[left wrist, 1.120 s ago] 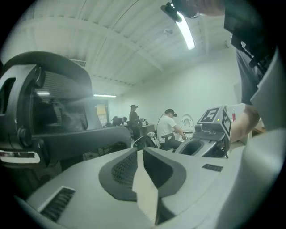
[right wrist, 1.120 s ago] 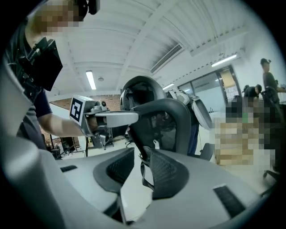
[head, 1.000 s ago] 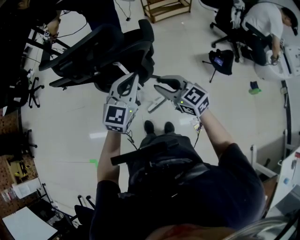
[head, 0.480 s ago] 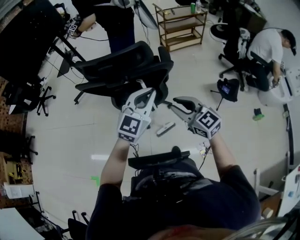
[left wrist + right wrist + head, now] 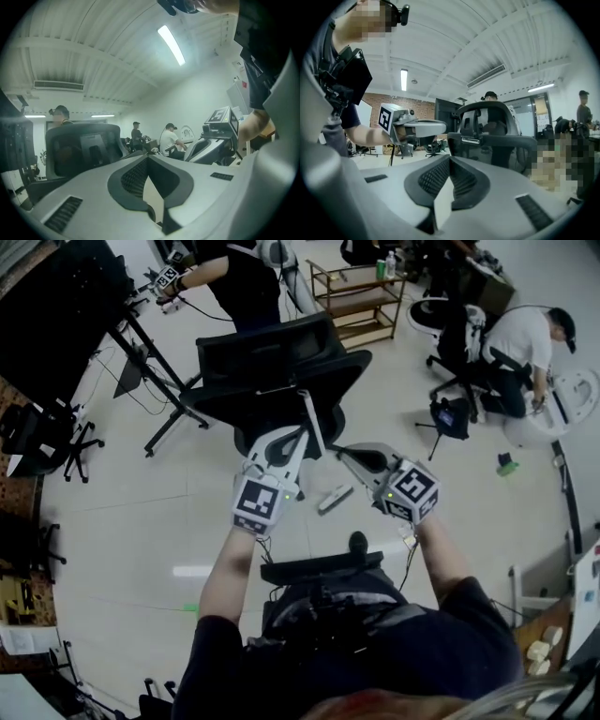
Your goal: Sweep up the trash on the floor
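A small grey-white oblong piece (image 5: 335,499) lies on the pale floor just ahead of my feet, between the two grippers. A small green scrap (image 5: 505,465) lies far to the right. My left gripper (image 5: 298,432) (image 5: 147,157) is held out level, shut and empty, with its tips close to the black office chair (image 5: 272,371). My right gripper (image 5: 345,455) (image 5: 450,158) has just been closing. Its pads now meet with nothing between them. Each gripper shows in the other's view, held side by side.
The chair stands directly ahead, its back tipped toward me. Behind it are a wooden shelf cart (image 5: 361,292) and a standing person (image 5: 239,277). A seated person (image 5: 525,338) and a small tripod stand (image 5: 448,416) are at the right. Black stands (image 5: 141,362) line the left.
I have stepped forward. Both grippers have moved together toward the chair and slightly up. The chair now sits closer and more of the far room shows.
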`<state>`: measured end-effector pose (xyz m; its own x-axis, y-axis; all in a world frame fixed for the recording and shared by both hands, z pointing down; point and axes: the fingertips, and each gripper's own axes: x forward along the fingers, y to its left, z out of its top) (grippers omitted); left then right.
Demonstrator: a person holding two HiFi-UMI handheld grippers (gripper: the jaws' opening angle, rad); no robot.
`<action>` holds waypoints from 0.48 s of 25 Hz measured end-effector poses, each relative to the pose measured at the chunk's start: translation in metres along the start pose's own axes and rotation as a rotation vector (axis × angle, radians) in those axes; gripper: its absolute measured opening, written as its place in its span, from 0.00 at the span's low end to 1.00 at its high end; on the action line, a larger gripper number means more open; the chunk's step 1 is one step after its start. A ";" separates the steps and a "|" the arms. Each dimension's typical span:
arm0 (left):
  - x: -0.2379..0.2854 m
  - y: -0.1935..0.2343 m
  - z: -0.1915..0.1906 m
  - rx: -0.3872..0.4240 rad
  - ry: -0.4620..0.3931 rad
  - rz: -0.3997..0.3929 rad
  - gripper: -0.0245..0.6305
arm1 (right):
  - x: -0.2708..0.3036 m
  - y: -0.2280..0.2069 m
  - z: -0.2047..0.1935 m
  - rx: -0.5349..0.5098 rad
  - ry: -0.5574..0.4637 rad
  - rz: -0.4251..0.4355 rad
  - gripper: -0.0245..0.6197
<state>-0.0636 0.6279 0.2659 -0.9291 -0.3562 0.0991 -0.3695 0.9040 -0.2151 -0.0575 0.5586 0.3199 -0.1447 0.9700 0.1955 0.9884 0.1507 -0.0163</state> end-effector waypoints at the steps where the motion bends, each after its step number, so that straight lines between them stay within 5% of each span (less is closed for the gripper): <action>1: -0.006 -0.001 -0.004 -0.022 -0.004 -0.004 0.04 | 0.001 0.010 0.001 0.000 0.003 -0.006 0.05; 6: -0.005 -0.031 -0.011 -0.087 -0.029 -0.098 0.04 | -0.022 0.031 0.004 -0.005 -0.026 -0.082 0.05; 12: 0.006 -0.056 -0.010 -0.169 -0.066 -0.213 0.04 | -0.053 0.037 -0.004 -0.030 0.054 -0.220 0.05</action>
<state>-0.0487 0.5778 0.2882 -0.8317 -0.5519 0.0602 -0.5542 0.8318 -0.0309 -0.0132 0.5119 0.3125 -0.3547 0.9029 0.2429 0.9345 0.3505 0.0617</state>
